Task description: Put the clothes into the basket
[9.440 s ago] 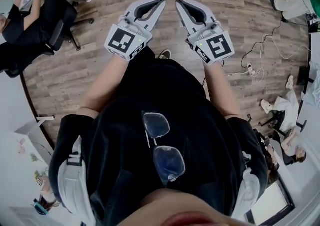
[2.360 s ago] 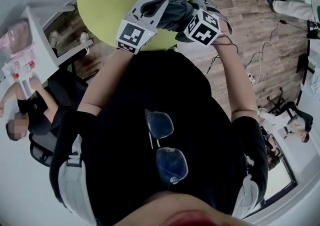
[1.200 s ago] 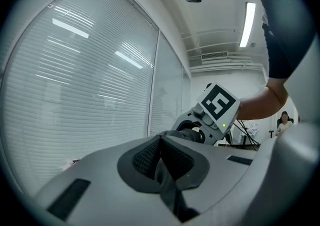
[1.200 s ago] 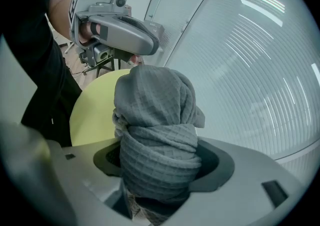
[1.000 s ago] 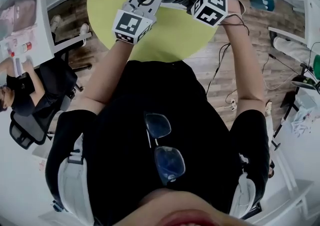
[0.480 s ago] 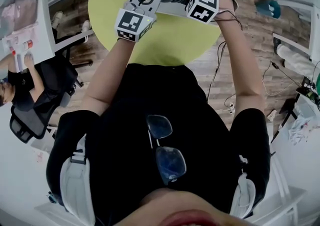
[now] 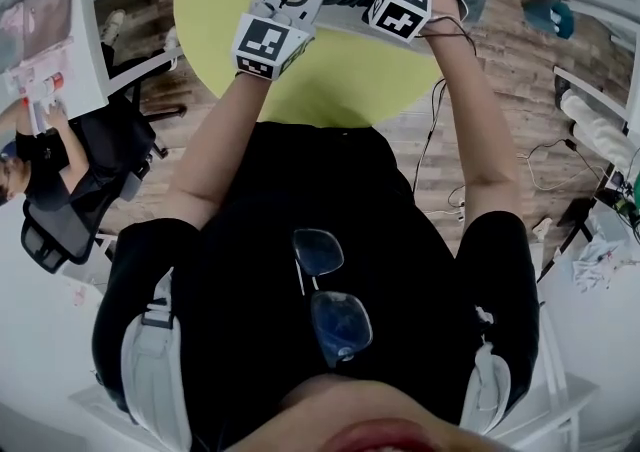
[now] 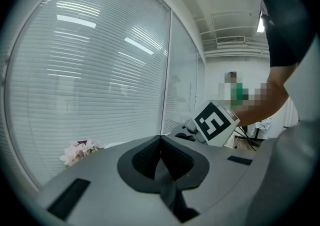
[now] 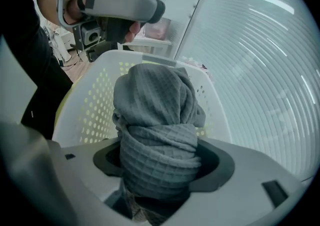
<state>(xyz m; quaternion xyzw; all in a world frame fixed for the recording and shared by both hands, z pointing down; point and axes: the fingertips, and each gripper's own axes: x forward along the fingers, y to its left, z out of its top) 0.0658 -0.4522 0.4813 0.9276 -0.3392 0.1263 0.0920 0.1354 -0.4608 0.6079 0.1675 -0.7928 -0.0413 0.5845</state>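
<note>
Green table [image 7: 330,80]: right gripper [image 9: 160,167] clamps grey cloth [image 9: 155,105] over white basket [image 9: 95,105]; left gripper [image 8: 161,145] closed.

White basket [image 9: 95,105] open, its mouth partly blocked by the grey cloth bundle [image 9: 155,115] wedged in the right gripper [image 9: 160,162], left gripper [image 9: 112,2] over the far rim, window blinds [image 9: 260,60] close behind, free room inside along the perforated wall
</note>
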